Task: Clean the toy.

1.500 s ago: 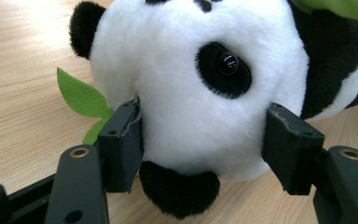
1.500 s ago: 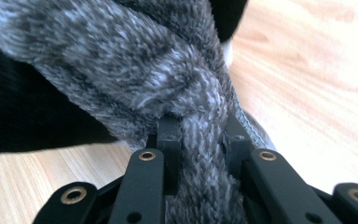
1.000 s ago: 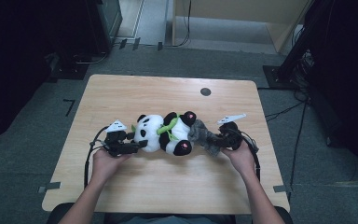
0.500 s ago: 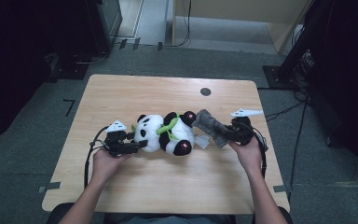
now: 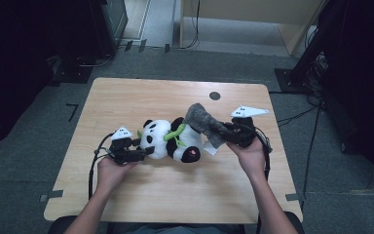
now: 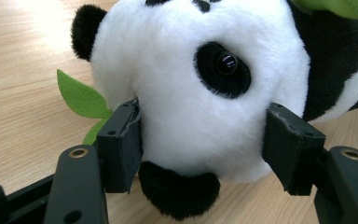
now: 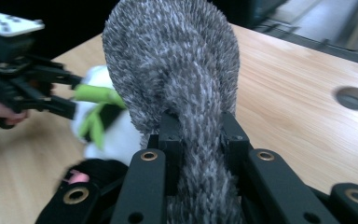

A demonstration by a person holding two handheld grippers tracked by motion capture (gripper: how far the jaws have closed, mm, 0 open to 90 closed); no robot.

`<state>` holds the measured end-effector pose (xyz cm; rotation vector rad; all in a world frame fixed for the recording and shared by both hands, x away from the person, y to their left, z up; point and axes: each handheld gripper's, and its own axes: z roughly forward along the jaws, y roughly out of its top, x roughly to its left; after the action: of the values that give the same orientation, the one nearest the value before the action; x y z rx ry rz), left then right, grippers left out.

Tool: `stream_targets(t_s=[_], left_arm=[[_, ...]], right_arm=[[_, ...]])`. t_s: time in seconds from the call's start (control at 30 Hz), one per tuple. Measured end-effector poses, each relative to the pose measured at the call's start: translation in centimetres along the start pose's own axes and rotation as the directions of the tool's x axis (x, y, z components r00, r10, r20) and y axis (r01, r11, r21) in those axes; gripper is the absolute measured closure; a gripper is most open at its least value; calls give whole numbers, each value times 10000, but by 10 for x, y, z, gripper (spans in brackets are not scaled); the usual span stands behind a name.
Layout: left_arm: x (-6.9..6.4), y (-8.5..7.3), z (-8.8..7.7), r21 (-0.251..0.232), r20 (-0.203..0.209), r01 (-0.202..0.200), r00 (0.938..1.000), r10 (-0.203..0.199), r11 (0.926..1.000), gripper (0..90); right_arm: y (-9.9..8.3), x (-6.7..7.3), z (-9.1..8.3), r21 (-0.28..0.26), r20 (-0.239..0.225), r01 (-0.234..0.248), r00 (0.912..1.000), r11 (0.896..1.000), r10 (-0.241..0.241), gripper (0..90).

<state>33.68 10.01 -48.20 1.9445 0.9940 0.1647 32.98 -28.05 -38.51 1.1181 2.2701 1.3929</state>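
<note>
Plush: panda (image 5: pixel 168 141) lies on its side mid-counter, head toward the left gripper (image 5: pixel 126 150); soft, light, squashy, so it should give under pressure rather than slip.
Grey fur: cloth (image 5: pixel 203 123), limp and fuzzy, lifted over the panda's back end; likely droops wherever unsupported.
Left jaws: clamped on either side of the panda's head (image 6: pixel 200 88), pads sunk into the pile.
Right gripper (image 7: pixel 200 140): jaws pinching a bunched fold of cloth (image 7: pixel 182 70).
Best hold: head for the panda, a gathered fold for the cloth.
Counter (image 5: pixel 126 97): pale wood, smooth, one round cable hole (image 5: pixel 215 95).
Room: dim, grey floor, cables and dark stands around.
</note>
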Motion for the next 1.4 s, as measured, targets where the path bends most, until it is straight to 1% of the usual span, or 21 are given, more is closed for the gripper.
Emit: stream_targets(t_s=[0.03,0.07,0.2,0.27,0.33,0.4,0.5,0.73,0.87,1.07,1.23,1.3,1.33,1.4], left_arm=[[0,0,0,-17,-18,-1,10000,1,10000,347],[0,0,0,-33,-28,-2,10000,2,10000,348],[-1,-1,0,-76,-40,-5,10000,5,10000,349],[-1,-1,0,-95,-43,-2,10000,2,10000,351],[-1,-2,0,-94,-46,-34,10000,33,10000,353],[-1,-2,0,-88,-45,-52,10000,51,9999,353],[-1,-1,0,-82,-49,-86,10000,86,9999,354],[0,0,0,-7,1,-149,9999,149,9999,354],[1,1,0,18,93,-107,9999,107,9999,353],[3,3,1,90,189,-87,9998,85,9999,353],[4,4,1,144,255,-91,9996,88,9999,353],[4,5,1,136,263,-84,9996,81,9999,353],[4,4,1,109,263,-91,9996,88,9999,353],[4,4,1,83,272,-79,9996,76,9999,352]], right_arm=[[3,7,7,95,-257,173,9995,9998,-170,762],[3,10,11,156,-392,214,9990,9996,-208,762],[3,21,30,583,-774,566,9956,9967,-520,762],[0,25,39,867,-835,710,9945,9937,-638,761],[-4,26,46,1045,-811,745,9945,9917,-662,760],[-8,25,52,1249,-766,736,9950,9894,-643,758],[-13,19,54,1401,-682,665,9960,9879,-574,754],[-24,7,52,1675,-627,398,9976,9851,-297,752],[-31,1,49,1946,-405,348,9988,9803,-274,753],[-43,-11,49,2373,-176,-117,9997,9714,163,753],[-50,-18,48,2579,4,-407,9991,9653,420,753],[-51,-19,48,2611,19,-444,9990,9643,455,753],[-53,-21,48,2707,96,-563,9984,9610,558,753],[-55,-24,48,2771,178,-587,9983,9590,560,753]])
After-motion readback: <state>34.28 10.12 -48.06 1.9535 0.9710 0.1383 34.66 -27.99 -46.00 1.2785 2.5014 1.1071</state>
